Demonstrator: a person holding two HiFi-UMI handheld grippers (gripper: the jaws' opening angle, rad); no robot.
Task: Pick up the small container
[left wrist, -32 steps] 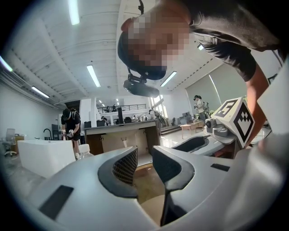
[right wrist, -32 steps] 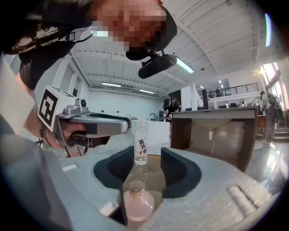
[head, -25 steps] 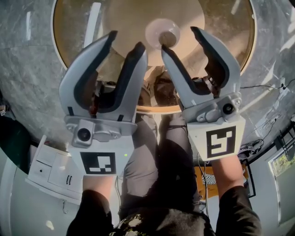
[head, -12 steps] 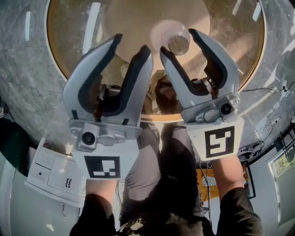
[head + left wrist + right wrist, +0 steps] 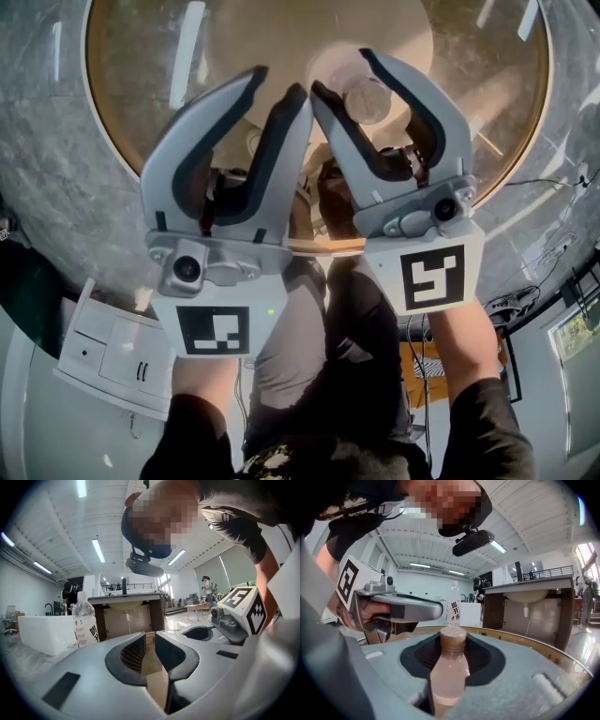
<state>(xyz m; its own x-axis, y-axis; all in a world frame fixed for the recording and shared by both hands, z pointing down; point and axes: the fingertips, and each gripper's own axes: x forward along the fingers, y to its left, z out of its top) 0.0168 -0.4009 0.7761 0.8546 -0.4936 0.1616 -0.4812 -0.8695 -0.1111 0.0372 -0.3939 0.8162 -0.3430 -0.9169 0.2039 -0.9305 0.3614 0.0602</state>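
Note:
The small container is a little clear bottle (image 5: 366,97) of pinkish liquid with a brown cap, standing upright on the round wooden table (image 5: 122,141). My right gripper (image 5: 342,72) reaches around it, so the bottle (image 5: 449,672) stands between the two dark pads. The jaws are closing, and a narrow gap still shows on each side of the cap. My left gripper (image 5: 277,82) hovers just to the left, over the table edge, open with nothing between its fingers. In the left gripper view my left gripper (image 5: 150,641) shows only bare table between its jaws.
A tall water bottle (image 5: 84,620) and a white box (image 5: 42,632) stand further along the table. The same water bottle (image 5: 453,604) shows behind the container. A white cabinet (image 5: 103,347) stands on the floor at the lower left.
Both grippers have moved forward over the table. The right one has slid around the small bottle, which was ahead of its fingertips before, and its fingers stand closer together.

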